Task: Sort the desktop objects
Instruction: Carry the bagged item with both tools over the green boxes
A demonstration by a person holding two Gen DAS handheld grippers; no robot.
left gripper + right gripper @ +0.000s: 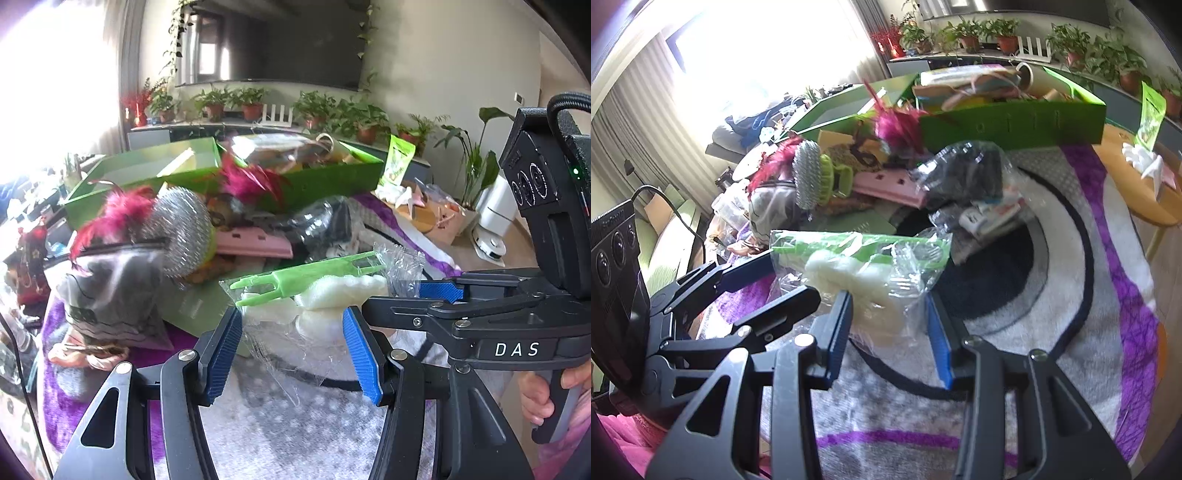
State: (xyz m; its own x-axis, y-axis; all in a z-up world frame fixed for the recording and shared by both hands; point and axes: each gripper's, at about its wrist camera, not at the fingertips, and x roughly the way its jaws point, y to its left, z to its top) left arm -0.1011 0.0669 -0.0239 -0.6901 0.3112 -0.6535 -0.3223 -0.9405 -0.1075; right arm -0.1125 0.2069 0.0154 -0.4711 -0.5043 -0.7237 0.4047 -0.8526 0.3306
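You are holding a clear plastic packet (314, 291) up off the rug (295, 424) with both grippers at once. Inside it a light green plastic tool (306, 275) is lying across white fluffy pads (343, 295); what the tool is for is not readable through the crinkled film.

Your left gripper (293, 341) is sitting with its blue pads on either side of the packet's lower edge. The film is bunching between them, so the jaws are clamping on the packet, though the glare is making the exact contact on the left pad hard to judge. Your right gripper (890, 332) is gripping the same packet from the other side, its jaws pressing in on the film and the white filling; that view is smeared and the packet's near edge is blurring into the rug. In the left view the right gripper's far blue pad is peeking out behind the packet's end, the rest being cut off by its black body, and your fingers (539, 398) are wrapping its trigger at the frame edge.

Behind the packet a heap is lying on the rug: a silver scouring ball (181, 229), magenta feathers (122, 218), a pink flat case (251, 243), and a dark bagged item (964, 173) whose contents cannot be made out. Two green trays (332, 177) are standing beyond, their contents blurred.
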